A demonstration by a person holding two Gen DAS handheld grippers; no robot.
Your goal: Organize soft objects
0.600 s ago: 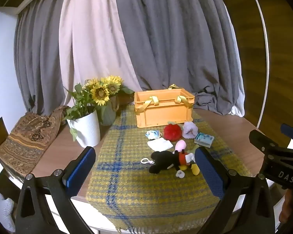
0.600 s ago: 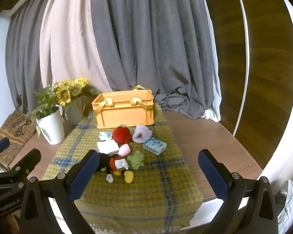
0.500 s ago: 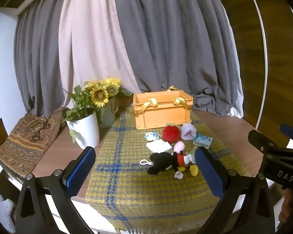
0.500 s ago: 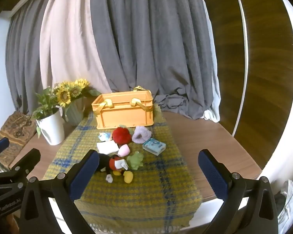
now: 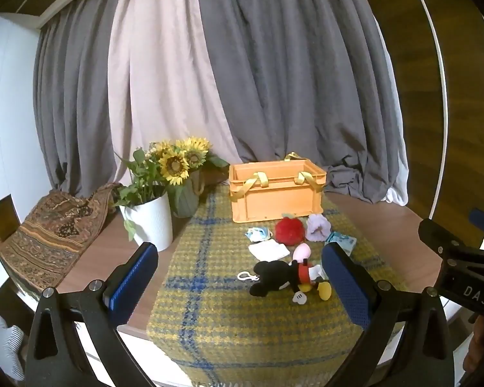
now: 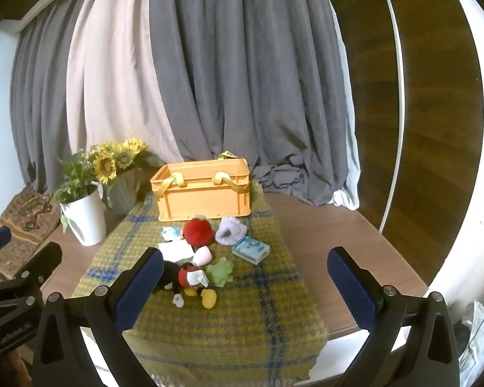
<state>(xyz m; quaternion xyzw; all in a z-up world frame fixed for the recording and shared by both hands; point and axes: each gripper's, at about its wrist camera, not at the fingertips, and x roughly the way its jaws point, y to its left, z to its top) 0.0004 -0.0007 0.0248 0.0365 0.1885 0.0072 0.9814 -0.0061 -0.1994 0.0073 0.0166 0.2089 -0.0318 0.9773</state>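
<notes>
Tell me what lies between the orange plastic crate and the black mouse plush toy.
In the right wrist view, a fluffy red pompom and a folded white cloth.

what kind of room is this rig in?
Likely a home living space: floor-length curtains, a sunflower pot and a plaid cloth over a wooden table.

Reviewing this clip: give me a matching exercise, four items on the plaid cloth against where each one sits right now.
Things:
1. orange crate
2. red pompom
3. mouse plush
4. blue tissue pack

Places:
A. nearest the grippers
B. far end of the plaid cloth
C. right edge of the pile
D. just in front of the crate

Pairs: 1-B, 2-D, 3-A, 4-C
</notes>
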